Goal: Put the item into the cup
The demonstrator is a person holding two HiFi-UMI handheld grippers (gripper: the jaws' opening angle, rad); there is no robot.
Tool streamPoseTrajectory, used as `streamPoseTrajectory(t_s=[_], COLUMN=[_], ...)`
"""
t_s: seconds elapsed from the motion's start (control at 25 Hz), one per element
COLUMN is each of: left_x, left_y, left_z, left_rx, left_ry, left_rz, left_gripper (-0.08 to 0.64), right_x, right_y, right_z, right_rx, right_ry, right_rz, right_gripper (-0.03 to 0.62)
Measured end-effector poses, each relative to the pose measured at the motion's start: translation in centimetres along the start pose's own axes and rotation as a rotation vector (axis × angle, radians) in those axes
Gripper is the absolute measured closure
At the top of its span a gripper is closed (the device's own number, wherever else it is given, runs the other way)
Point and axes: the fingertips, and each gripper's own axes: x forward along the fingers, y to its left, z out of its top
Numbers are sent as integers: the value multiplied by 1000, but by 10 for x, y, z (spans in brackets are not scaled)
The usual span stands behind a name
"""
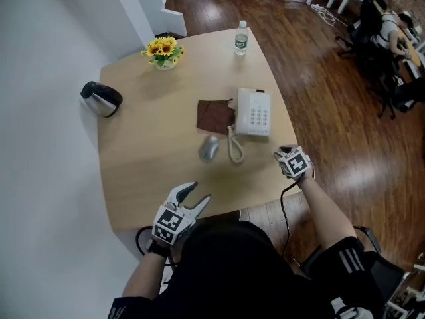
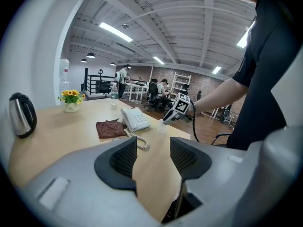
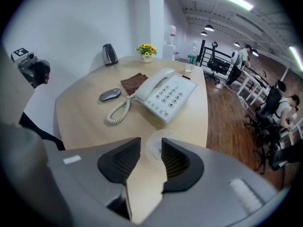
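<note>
The right tool (image 3: pixel 150 148) gapes wide, a clear plastic cup (image 3: pixel 155 137) standing unclamped at its tips on the surface (image 3: pixel 90 119) beside the telephone (image 3: pixel 165 94). The left tool (image 2: pixel 151 151) is open and empty.

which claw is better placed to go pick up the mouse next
Probably the left. The left claw is open, empty and aimed across the table, with the mouse ahead of it. The right claw hangs open at the clear cup by the table's right edge, beyond the phone cord.
</note>
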Motion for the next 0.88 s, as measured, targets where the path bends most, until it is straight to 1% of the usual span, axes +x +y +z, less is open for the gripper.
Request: streamPoseTrajectory(t_s=[0.24,0.44,0.6,0.72,0.88], left_x=[2,-2,-5,-7,-9], left_y=[-5,-4,-4,-3,-1], left_z=[0,-5,-5,-3,0], left_rx=[8,3,-2,-3,-8], left_ry=[3,12,6,-1,-17], left_rz=[-5,8,19,28,43], left_gripper=[347,347,347,347,347], right_x=[16,23,18,6,-17], right_y=[-4,1,4,8,21], right_z=[-14,-17,-9,5,41], right_rx=[-8,-21,-38,-48,-73], right_ry=[68,76,32,-19,-139], right_rz=[-3,24,24,36,54], right_gripper=[425,425,425,425,428])
